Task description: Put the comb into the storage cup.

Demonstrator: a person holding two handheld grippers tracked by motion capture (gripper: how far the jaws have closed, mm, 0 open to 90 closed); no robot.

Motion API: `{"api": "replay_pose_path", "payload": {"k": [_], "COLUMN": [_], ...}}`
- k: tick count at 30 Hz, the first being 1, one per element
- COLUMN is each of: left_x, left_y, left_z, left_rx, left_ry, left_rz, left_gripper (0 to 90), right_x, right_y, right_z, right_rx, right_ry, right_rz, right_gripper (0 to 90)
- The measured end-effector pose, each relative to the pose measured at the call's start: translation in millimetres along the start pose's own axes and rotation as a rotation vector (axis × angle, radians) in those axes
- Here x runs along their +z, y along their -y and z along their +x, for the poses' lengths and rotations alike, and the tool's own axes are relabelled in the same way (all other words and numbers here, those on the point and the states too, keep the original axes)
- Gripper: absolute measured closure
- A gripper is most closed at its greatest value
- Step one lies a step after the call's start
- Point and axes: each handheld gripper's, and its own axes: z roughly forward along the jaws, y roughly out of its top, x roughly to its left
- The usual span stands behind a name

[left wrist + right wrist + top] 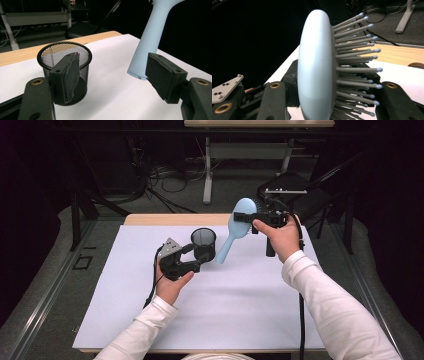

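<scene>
- My right tool [248,219] held the pale blue plastic paddle hairbrush [235,228] by its head, jaws clamped across it: smooth back against one pad, grey ball-tipped bristles [357,65] against the other.
- The brush hung in the air above the white sheet [220,310] covering the bench. Its long axis ran slantwise, head high at the right tool, handle sloping down and to the left with its butt end lowest.
- The round black wire-mesh cup [204,242] stood upright on the sheet, just left of the handle's end and apart from it.
- My left tool [197,257] lay at the cup, jaws spread wide. One pad [66,77] sat in front of the cup's wall; whether it touched I could not tell. The other pad stood clear near the handle's butt. Nothing was clamped.
- Deciding relation: the handle's tip lay beside the cup's open mouth and to its right, not over it. Judgement: the handle must shift left and stand steeper to drop in.
- Possible obstruction: the left tool's far jaw sat close under the handle's path.
- Elsewhere: wooden bench edge [170,219], dark chair [295,190], floor cables [170,180], all well clear.
</scene>
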Motion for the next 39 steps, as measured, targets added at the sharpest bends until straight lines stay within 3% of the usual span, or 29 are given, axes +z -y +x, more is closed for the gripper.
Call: {"api": "replay_pose_path", "payload": {"k": [3, 4, 13, 29, 32, 39], "left_x": [0.4, 0.8, 0.7, -1.7, -1.4, -2.7], "left_y": [0.1, 0.2, 0.4, 0.6, 1.4, 1.4], "left_z": [1.1, 0.6, 8.1, 22.5, 24.1, 26.7], "left_rx": [-0.001, -0.014, -0.061, -0.104, -0.088, -0.093], "left_ry": [0.002, -0.013, -0.015, -0.045, -0.060, -0.080], "left_rz": [0.005, 0.003, -0.001, -0.007, 0.012, 0.011], "left_gripper": [27.8, 27.8, 24.5, 16.6, 15.3, 10.0], "right_x": [-0.1, -0.1, -1.1, 1.2, 2.5, 5.4], "right_y": [-1.0, -1.3, -6.4, -18.4, -21.5, -29.5], "right_z": [-0.2, -0.4, -1.5, 1.0, 2.6, 7.4], "right_rx": [0.001, 0.000, -0.004, -0.021, -0.027, -0.046], "right_ry": [0.003, 0.003, 0.010, 0.036, 0.043, 0.060], "right_rz": [-0.004, -0.005, -0.014, -0.024, -0.026, -0.034], "right_gripper": [47.0, 47.0, 46.9, 46.9, 46.9, 46.9]}}
